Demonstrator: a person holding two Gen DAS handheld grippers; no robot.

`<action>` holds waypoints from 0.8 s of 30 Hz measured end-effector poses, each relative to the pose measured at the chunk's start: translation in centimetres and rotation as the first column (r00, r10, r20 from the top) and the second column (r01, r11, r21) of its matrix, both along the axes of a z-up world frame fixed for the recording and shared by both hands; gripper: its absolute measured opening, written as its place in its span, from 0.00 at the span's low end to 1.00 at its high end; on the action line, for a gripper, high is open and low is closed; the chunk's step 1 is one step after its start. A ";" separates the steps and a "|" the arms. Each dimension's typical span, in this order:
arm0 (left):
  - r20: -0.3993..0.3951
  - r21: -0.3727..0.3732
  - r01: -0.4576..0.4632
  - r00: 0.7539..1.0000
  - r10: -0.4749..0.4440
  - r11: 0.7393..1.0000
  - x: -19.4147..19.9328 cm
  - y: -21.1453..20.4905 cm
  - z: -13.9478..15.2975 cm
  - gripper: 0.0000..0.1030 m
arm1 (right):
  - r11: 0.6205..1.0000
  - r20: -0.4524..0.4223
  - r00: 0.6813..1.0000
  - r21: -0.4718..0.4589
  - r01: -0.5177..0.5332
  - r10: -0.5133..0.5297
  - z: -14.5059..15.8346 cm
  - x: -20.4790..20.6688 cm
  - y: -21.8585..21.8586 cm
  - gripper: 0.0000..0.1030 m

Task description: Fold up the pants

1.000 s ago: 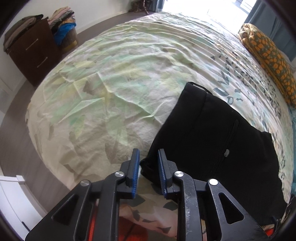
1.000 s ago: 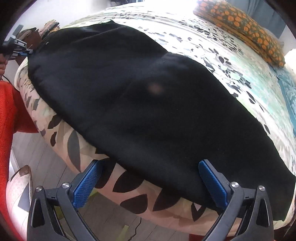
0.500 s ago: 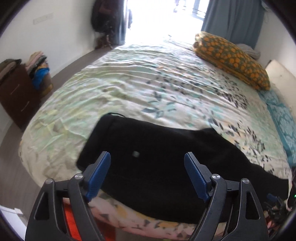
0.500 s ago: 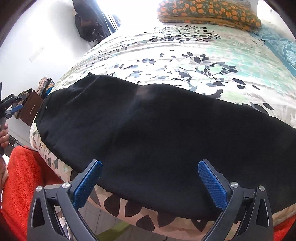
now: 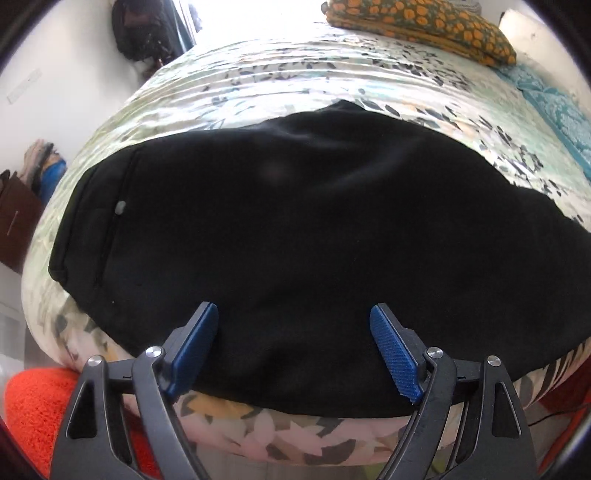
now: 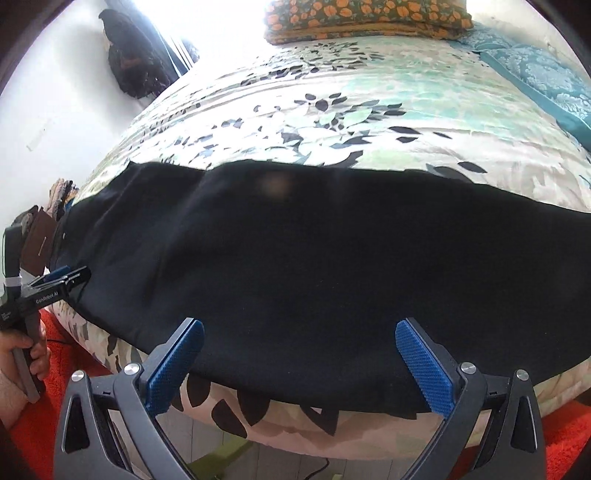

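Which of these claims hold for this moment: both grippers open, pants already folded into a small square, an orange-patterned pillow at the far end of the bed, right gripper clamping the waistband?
1. Both the left gripper and the right gripper are open. True.
2. The black pants are folded into a small square. False: they lie spread lengthwise along the bed's near edge.
3. An orange-patterned pillow lies at the far end of the bed. True.
4. The right gripper clamps the waistband. False: its jaws stand apart and grip no fabric.

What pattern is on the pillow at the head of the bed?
Orange blotches on a dark olive ground; the pillow shows best in the left wrist view.
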State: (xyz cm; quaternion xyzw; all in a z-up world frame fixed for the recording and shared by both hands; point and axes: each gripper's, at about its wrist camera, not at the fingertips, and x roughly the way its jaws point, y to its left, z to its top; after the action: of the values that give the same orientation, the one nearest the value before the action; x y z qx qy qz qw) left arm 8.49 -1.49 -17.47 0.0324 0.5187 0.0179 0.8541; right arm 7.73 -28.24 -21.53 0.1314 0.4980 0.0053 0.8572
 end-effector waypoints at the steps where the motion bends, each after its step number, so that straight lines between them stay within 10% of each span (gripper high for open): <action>1: 0.022 -0.028 -0.005 1.000 0.005 1.000 -0.2 0.2 0.5 0.83 | 1.000 0.014 1.000 0.001 0.008 -0.008 0.2 -0.2 -0.3 1.00; 11: -0.020 0.030 0.028 0.999 -0.028 0.999 0.0 -1.3 -0.6 0.87 | 1.000 -0.050 0.998 -0.015 0.024 -0.025 -1.0 0.1 -0.8 1.00; 18: 0.099 -0.004 0.142 0.985 -0.141 0.990 -1.4 -4.3 1.6 0.87 | 0.996 -0.016 0.996 0.010 0.093 -0.093 -0.6 -0.4 -2.6 1.00; 24: -0.031 0.080 0.226 0.974 -0.224 0.971 -1.5 -6.7 -1.6 0.89 | 0.992 -0.033 0.992 0.024 0.124 -0.123 -0.9 -0.7 -3.8 1.00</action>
State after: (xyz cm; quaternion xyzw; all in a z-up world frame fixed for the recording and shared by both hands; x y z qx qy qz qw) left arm 6.99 -8.23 -19.05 0.1266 0.5196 -0.0576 0.8430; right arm 7.05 -32.04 -22.48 0.1731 0.5023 -0.0433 0.8461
